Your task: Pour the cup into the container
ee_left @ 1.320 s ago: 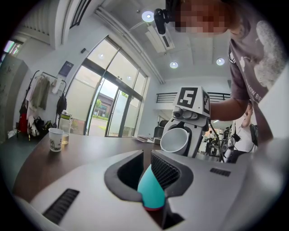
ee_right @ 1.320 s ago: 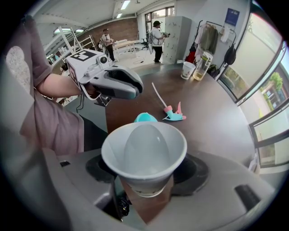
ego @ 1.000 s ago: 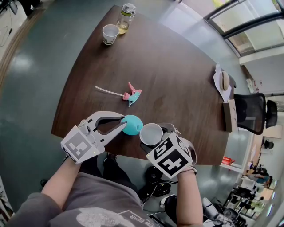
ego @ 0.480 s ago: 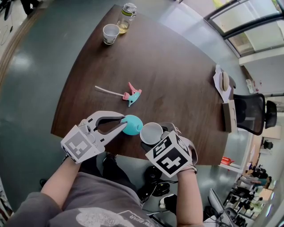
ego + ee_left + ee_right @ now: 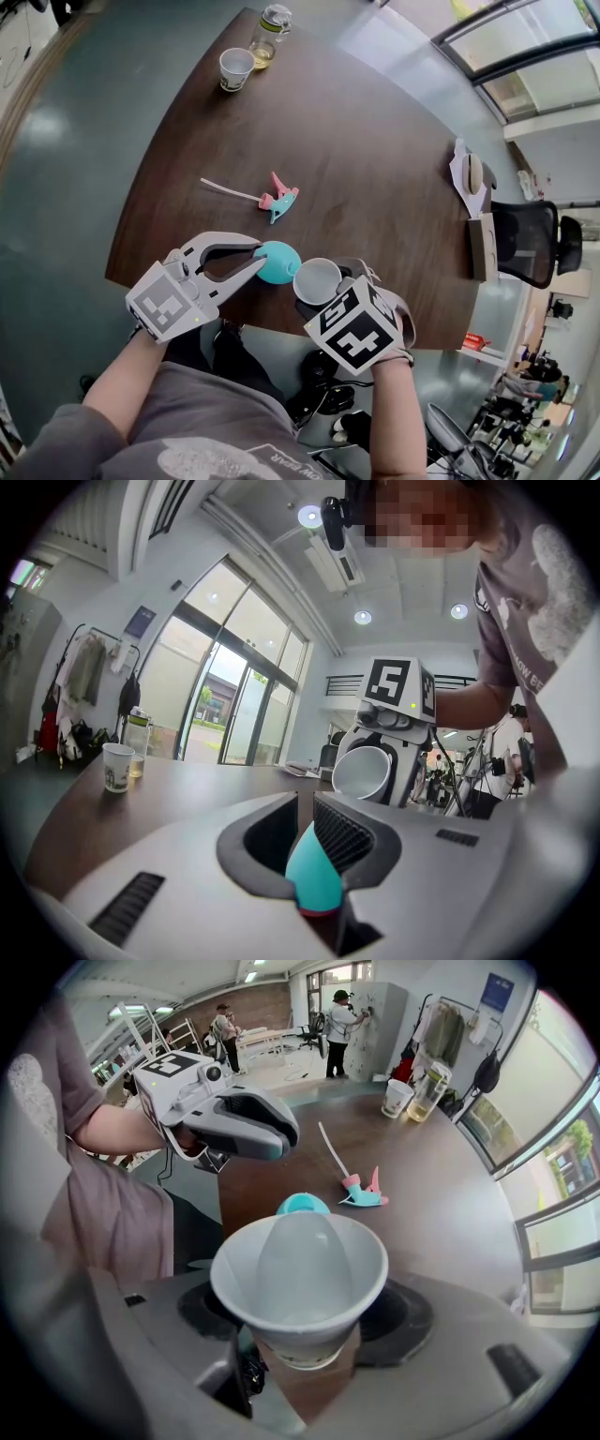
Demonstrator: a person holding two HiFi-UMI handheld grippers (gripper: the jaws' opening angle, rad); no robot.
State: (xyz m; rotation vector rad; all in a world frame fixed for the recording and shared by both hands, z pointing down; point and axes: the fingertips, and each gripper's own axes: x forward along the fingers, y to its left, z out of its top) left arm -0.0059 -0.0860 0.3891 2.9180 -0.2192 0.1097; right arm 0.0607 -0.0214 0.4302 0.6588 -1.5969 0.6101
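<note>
Teal and smooth, the container (image 5: 279,262) sits at the near edge of the table (image 5: 356,169), and my left claw (image 5: 305,829) has closed on its rim, one jaw inside and one outside; the jaws stand nearly together, with only the thin wall between them; I judge it light and rigid enough, probably plastic, but its rounded, slick side gives no flat to press on, so the rim is the sensible place to take it, and a pinch there could let it swivel if anything heavy lands inside.

Just beside it, to the right, is the cup (image 5: 300,1269), white and thin-walled, tipped with its mouth turned toward the container; my right claw (image 5: 330,289) grips it low, near the base, with the jaws fairly wide on either side; I cannot make out what is in it; I reckon it very light and easily crushed, so the stiffer bottom is the right hold, with only gentle pressure, since squeezing higher would buckle the wall and spoil the pour.
</note>
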